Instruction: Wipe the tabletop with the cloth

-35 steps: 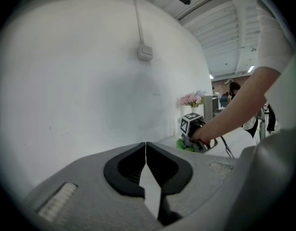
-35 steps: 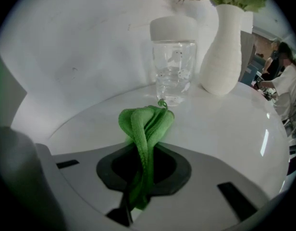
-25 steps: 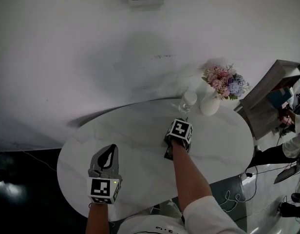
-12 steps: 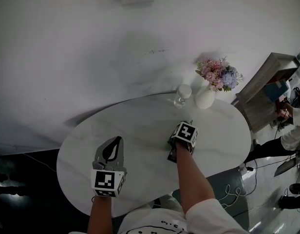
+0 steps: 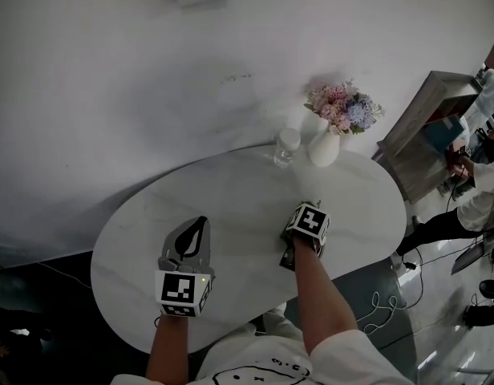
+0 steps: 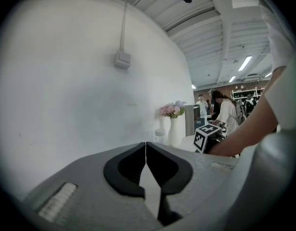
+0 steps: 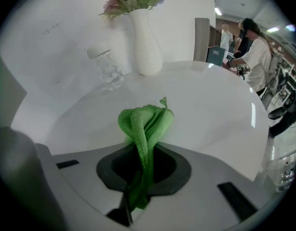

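Observation:
A green cloth (image 7: 146, 123) is bunched up and pinched between the jaws of my right gripper (image 7: 147, 149), just above the white oval tabletop (image 7: 210, 105). In the head view the right gripper (image 5: 309, 208) is over the table's right half, its marker cube hiding nearly all of the cloth. My left gripper (image 5: 200, 221) hovers over the tabletop (image 5: 231, 187) near the front left. In its own view the left gripper (image 6: 146, 146) has its jaws shut together with nothing between them.
A clear bottle (image 5: 286, 145) and a white vase (image 5: 323, 148) of pink and blue flowers (image 5: 342, 107) stand at the table's far edge against the white wall. A wooden cabinet (image 5: 415, 135) and people (image 5: 471, 183) are to the right. Cables (image 5: 375, 323) lie on the floor.
The right gripper with the cloth has drawn back from the vase toward the table's near side. The left gripper has kept its place. The head view has shifted.

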The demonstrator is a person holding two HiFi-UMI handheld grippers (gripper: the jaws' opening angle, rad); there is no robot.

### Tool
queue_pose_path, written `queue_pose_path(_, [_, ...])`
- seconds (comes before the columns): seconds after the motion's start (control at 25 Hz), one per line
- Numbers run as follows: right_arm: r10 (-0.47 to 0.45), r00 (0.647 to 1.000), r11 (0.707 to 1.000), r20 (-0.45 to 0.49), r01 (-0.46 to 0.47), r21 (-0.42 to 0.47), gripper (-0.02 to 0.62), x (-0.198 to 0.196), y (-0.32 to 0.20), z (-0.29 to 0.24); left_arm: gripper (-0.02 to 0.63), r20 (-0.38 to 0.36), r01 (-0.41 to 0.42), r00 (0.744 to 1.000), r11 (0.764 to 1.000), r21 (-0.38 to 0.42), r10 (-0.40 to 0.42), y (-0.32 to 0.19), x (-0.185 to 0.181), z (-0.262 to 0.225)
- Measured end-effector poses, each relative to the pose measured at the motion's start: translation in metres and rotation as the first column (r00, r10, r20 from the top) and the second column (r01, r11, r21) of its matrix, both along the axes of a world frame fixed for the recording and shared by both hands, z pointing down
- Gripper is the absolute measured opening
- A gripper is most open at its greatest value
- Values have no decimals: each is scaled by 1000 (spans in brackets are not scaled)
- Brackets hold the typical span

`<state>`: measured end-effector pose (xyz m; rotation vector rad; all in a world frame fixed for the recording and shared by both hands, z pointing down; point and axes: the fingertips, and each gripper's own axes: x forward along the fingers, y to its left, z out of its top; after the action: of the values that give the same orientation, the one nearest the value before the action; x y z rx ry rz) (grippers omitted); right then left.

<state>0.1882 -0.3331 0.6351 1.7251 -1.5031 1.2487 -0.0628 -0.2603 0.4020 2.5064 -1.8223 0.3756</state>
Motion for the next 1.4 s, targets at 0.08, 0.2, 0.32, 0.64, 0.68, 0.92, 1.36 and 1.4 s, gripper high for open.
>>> queue_pose_path(0.08, [18, 1000, 1000, 2, -18, 0, 44, 7, 6, 0, 20, 0, -22, 1000, 1000, 0, 22, 0, 6, 0])
queue_pose_path(0.2, [47, 999, 999, 9, -47, -1, 44, 18, 15, 0, 20, -2, -50, 999, 999, 1, 50, 0, 14, 1])
queue_pose_path(0.32, [69, 998, 998, 7, -69, -4, 44, 28, 27, 0, 20, -7, -71, 997, 997, 4, 71, 1, 20, 0])
queue_pose_path(0.64, [141, 990, 990, 14, -141, -6, 43, 52, 58, 2, 20, -25, -124, 992, 992, 14, 124, -1, 36, 0])
queue_pose_path(0.68, [149, 989, 989, 14, -148, -8, 43, 55, 62, 3, 20, -28, -129, 991, 992, 13, 129, -1, 37, 0])
queue_pose_path(0.92, [183, 983, 983, 8, -182, -21, 43, 69, 85, 3, 20, -39, -157, 987, 988, 16, 157, 0, 46, -1])
queue_pose_path(1.36, [251, 968, 967, 7, -251, -39, 43, 93, 130, 7, 20, -67, -213, 975, 977, 15, 213, 1, 63, 4])
queue_pose_path(1.4, [254, 967, 966, -2, -254, -40, 43, 96, 134, 6, 20, -70, -218, 973, 976, 14, 219, 1, 64, 4])
